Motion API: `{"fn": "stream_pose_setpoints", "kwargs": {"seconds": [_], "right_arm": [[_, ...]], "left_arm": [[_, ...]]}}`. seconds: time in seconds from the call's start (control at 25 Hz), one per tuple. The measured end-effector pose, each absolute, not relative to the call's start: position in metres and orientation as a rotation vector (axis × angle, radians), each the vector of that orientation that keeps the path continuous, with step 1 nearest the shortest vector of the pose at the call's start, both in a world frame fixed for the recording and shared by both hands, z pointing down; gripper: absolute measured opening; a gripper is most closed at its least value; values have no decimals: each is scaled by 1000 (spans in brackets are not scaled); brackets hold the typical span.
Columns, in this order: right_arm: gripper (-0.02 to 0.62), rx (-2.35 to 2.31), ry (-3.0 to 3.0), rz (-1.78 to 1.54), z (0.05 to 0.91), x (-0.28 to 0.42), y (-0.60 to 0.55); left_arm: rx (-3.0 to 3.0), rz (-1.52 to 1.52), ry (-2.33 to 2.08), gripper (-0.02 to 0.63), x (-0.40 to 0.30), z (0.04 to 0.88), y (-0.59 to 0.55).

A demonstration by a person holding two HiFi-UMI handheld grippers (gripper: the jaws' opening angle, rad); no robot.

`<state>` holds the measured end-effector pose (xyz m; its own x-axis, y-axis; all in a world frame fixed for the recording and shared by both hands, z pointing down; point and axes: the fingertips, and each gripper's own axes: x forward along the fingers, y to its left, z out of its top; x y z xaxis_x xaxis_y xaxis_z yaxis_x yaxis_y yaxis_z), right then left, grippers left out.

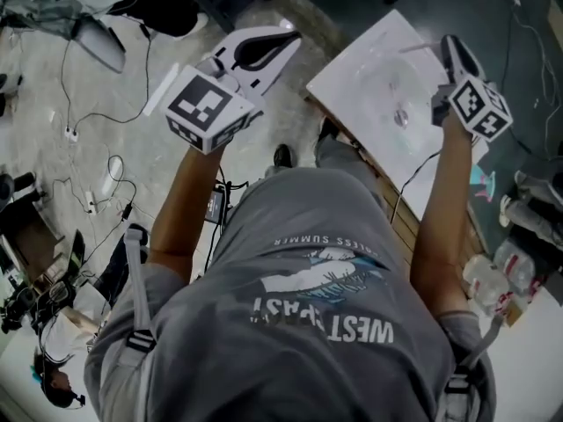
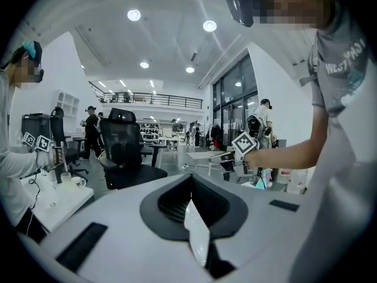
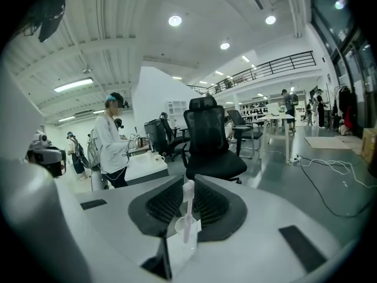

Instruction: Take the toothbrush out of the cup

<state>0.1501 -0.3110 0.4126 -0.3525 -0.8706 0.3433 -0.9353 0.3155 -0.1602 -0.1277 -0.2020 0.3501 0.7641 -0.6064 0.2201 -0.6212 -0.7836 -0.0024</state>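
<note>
Looking down, the head view has the left gripper (image 1: 290, 40) over the floor, well apart from the right gripper (image 1: 452, 46) above the white table (image 1: 369, 77); what the right one holds seems hidden there. Left gripper view: jaws together, empty. Right gripper view: jaws clamped on the clear cup (image 3: 184, 233), with the toothbrush (image 3: 188, 208) standing upright inside. The left gripper would need to cross over and pull upward.

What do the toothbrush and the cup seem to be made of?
Toothbrush: probably plastic. The handle is pale pink, smooth and slightly translucent.
Cup: clear plastic or glass, I cannot tell which. The handle shows through its wall, and the rim looks thin.
</note>
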Motion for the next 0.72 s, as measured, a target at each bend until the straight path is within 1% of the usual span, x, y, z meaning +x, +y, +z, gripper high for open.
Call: {"fn": "stream_pose_setpoints", "kwargs": {"seconds": [0.72], "right_arm": [[81, 1765, -2336, 514, 413, 186, -258]], "left_arm": [[2946, 315, -911, 0, -103, 342, -182]]}}
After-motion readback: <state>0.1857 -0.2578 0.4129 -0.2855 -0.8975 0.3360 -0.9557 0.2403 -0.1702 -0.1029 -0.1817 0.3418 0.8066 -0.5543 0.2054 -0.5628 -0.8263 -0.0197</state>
